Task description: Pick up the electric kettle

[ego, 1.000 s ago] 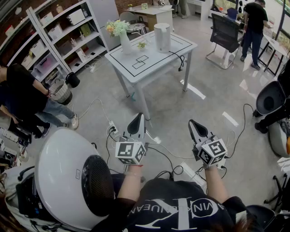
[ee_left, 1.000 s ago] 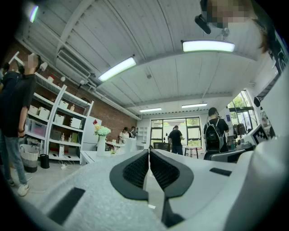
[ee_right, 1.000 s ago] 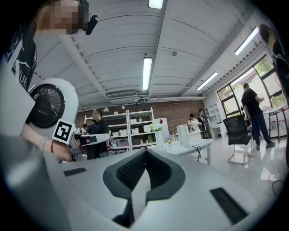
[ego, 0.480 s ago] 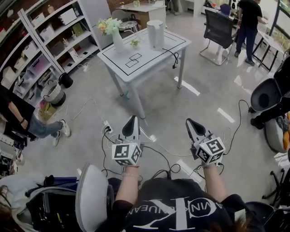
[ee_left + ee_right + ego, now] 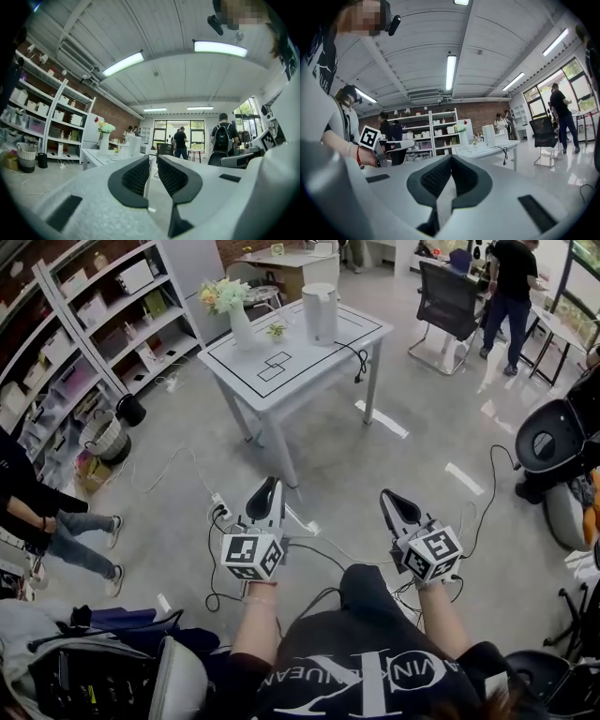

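Facing the tongs: a white bench (image 5: 314,357) is seen well ahead of both, across open floor (image 5: 375,451).
Electric kettle: the white electric kettle (image 5: 320,312) is stood upright on the far part of that bench. It is well apart from both tongs, ahead of them and roughly between their two lines, and is touched by neither.
Left tongs: the left tongs (image 5: 268,487) are held level. A narrow slit is shown between the dark ribbed pads (image 5: 136,176), the jaws are opening, and nothing is gripped between them.
Right tongs: the right tongs (image 5: 390,496) are held level beside the left ones. Their pads are pressed together at the tips, with nothing caught.
Cord: a black cord (image 5: 362,360) is draped over the bench edge, on the right-tongs side of the kettle.
Vase: a white vase of flowers (image 5: 241,326) is set on the bench on the left-tongs side of the kettle, near it but apart.
Shelving: white shelving (image 5: 94,315) is seen far off, beyond and to the left of the left tongs.
Chair: a black office chair (image 5: 448,296) is placed past the bench, ahead and to the right of the right tongs.
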A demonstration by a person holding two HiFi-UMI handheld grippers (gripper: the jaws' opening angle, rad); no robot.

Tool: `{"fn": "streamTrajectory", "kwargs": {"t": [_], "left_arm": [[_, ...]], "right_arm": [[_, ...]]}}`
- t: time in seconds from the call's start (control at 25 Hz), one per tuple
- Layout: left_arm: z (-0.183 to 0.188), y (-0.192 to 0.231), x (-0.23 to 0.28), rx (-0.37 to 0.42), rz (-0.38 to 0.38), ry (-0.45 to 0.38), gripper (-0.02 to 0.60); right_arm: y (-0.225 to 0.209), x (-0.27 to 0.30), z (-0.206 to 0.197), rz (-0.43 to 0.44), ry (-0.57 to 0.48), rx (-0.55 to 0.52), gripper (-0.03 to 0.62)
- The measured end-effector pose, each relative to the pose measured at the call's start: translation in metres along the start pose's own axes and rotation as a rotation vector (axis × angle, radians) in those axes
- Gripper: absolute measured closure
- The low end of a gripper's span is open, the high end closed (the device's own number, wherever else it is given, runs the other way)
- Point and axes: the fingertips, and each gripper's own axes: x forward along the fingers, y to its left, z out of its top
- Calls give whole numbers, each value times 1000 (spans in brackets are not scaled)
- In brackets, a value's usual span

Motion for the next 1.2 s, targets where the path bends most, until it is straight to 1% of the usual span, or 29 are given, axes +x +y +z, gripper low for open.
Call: {"fn": "streamTrajectory", "kwargs": {"t": [0.04, 0.08, 0.12, 0.4, 0.56, 0.76, 0.92, 1.08, 1.2], "left_arm": [[1, 1, 1, -9, -5, -4, 539], [3, 3, 1, -15, -11, -6, 489], [4, 3, 1, -16, -16, -5, 460], [3, 14, 15, 9, -26, 5, 460], [1, 33, 42, 16, -12, 7, 460], [-2, 54, 90, 5, 6, 17, 460], [0, 68, 138, 8, 1, 16, 460], [1, 84, 189, 2, 16, 19, 460], [1, 89, 224, 1, 11, 29, 460]], "right_arm": [[1, 0, -1, -1, 8, -2, 595], [1, 1, -2, -2, 14, -3, 595], [1, 2, -2, -4, 18, -3, 595], [-6, 33, 5, 22, 19, -8, 595], [-27, 65, 3, 33, 7, 9, 595], [-65, 106, 1, 38, 24, 23, 595], [-103, 139, 9, 35, 26, 21, 595], [-142, 174, 16, 42, 38, 22, 595], [-171, 197, 22, 46, 42, 32, 595]]}}
